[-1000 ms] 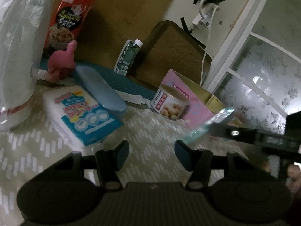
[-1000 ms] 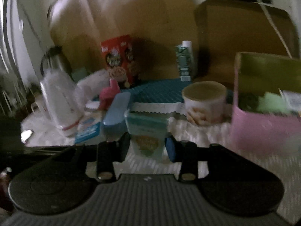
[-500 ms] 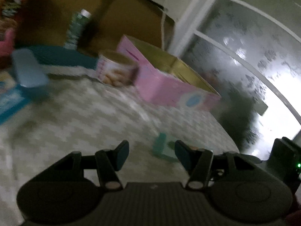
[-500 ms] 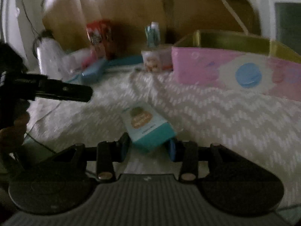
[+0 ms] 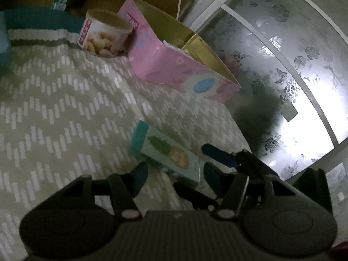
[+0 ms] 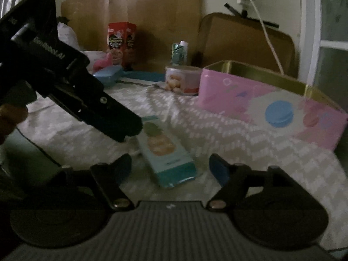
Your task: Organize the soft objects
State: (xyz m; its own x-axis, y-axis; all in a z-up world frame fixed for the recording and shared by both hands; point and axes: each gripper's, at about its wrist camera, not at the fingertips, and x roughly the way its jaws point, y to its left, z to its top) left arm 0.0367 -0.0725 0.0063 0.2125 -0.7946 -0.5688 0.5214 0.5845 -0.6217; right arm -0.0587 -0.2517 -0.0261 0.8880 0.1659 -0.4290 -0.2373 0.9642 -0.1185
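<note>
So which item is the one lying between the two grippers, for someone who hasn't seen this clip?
Start at the long pink box on the zigzag-patterned cloth. In front of it, flat on the cloth, lies a small teal packet between the open right gripper and the left gripper. Unlike the round can behind, it is flat, with a pineapple picture.

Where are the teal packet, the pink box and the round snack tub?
teal packet (image 6: 166, 152), right wrist view, its printed top face.
pink box (image 6: 256, 100), right wrist view, its pink front wall.
round snack tub (image 5: 102, 37), left wrist view, its printed side.
</note>
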